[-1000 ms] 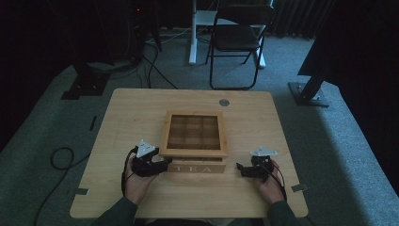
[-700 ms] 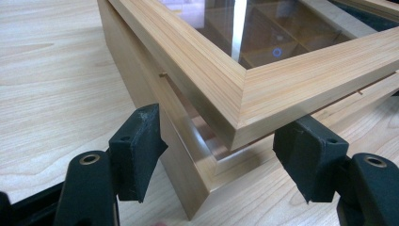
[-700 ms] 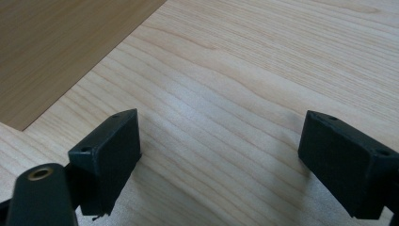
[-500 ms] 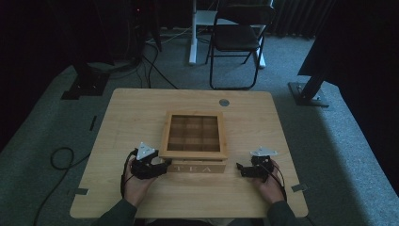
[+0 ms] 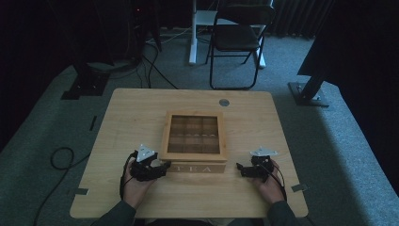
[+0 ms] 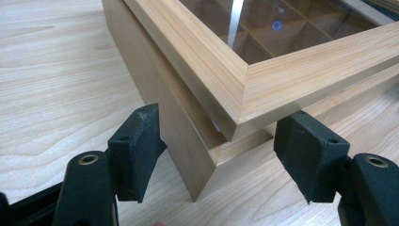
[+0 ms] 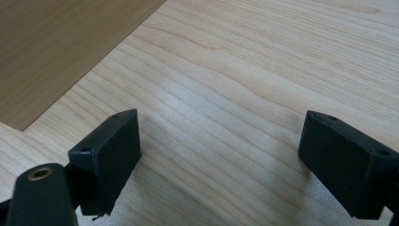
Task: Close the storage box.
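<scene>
On the table [image 5: 141, 113] sits one tea box [image 5: 194, 141], lid closed, near the front edge. Since a second ago almost nothing has shifted, so opening has not begun. Two grippers flank it: the left gripper [image 5: 155, 168], jaws wide, straddles the box's front corner; the right gripper [image 5: 241, 169], jaws wide, holds nothing.

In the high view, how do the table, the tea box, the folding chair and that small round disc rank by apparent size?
1. Table.
2. Folding chair, though farther from the camera, so unsure.
3. Tea box.
4. Round disc.
</scene>
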